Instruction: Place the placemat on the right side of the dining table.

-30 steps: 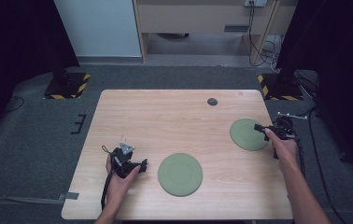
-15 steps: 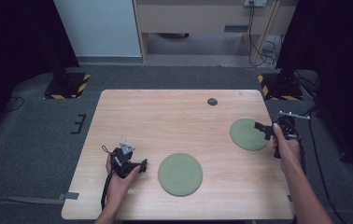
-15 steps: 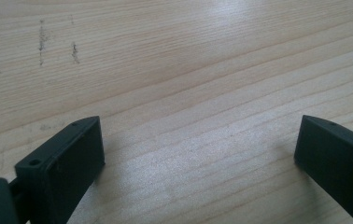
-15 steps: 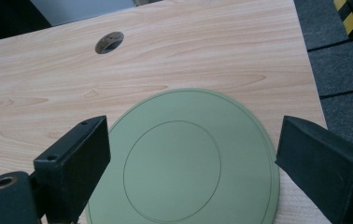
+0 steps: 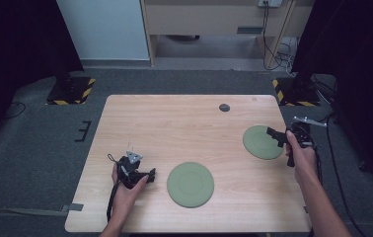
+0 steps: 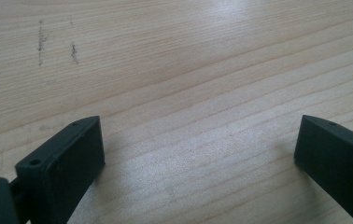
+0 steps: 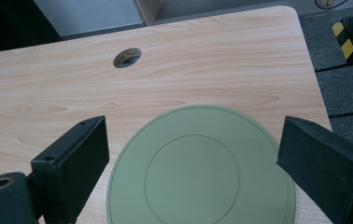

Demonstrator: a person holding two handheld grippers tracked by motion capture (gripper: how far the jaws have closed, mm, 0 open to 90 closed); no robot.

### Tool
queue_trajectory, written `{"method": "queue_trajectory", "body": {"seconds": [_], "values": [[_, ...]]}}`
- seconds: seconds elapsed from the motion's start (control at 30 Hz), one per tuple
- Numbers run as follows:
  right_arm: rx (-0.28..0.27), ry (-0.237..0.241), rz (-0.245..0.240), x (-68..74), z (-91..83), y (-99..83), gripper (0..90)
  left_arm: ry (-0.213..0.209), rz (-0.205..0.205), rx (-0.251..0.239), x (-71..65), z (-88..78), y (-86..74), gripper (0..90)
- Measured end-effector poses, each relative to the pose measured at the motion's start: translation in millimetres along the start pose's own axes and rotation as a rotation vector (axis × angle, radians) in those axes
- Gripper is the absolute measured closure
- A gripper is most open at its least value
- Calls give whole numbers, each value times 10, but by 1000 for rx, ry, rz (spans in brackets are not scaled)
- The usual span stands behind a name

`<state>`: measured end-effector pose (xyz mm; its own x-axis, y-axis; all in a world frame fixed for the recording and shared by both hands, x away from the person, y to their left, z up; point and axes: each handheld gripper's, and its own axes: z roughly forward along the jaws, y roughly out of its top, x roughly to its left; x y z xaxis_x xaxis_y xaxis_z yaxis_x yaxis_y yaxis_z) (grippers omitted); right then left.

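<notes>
Two flat green plates lie on the wooden table [image 5: 174, 128]. One plate [image 5: 190, 184] sits near the front middle. The other plate [image 5: 261, 142] [image 7: 191, 172] lies flat at the right side. My right gripper [image 5: 272, 136] [image 7: 193, 149] hovers at that plate's right edge. Its jaws have just been opening and stand wide, with the plate below them and untouched. My left gripper [image 5: 151, 174] [image 6: 198, 149] rests low at the front left, pointing toward the middle plate. It is open over bare wood, with nothing between its jaws.
A round cable hole [image 5: 224, 107] [image 7: 127, 57] sits in the tabletop near the far edge. The table's right edge runs close behind the right hand. Yellow-black striped stand feet [image 5: 71, 91] rest on the floor beyond the far corners.
The right gripper has lifted slightly off the right plate's edge and its jaws have spread wider. The plate stays flat on the table. The left gripper has not moved.
</notes>
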<state>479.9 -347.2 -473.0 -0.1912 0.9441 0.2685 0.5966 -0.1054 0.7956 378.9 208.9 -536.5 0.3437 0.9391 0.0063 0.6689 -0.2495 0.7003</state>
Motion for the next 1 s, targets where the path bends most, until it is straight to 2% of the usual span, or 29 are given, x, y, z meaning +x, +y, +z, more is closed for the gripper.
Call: {"method": "queue_trajectory", "body": {"seconds": [0.37, 0.67, 1.0], "values": [[-12, 1, -65, 151, -92, -7, 79, -1, 1, 0, 0, 0, -1, 12], [3, 25, -111, 318, -139, -73, 81, -3, 2, 0, -2, -2, -2, 12], [33, 51, -201, 532, -164, -255, 111, -3, 2, 0, -2, -2, -2, 12]]}}
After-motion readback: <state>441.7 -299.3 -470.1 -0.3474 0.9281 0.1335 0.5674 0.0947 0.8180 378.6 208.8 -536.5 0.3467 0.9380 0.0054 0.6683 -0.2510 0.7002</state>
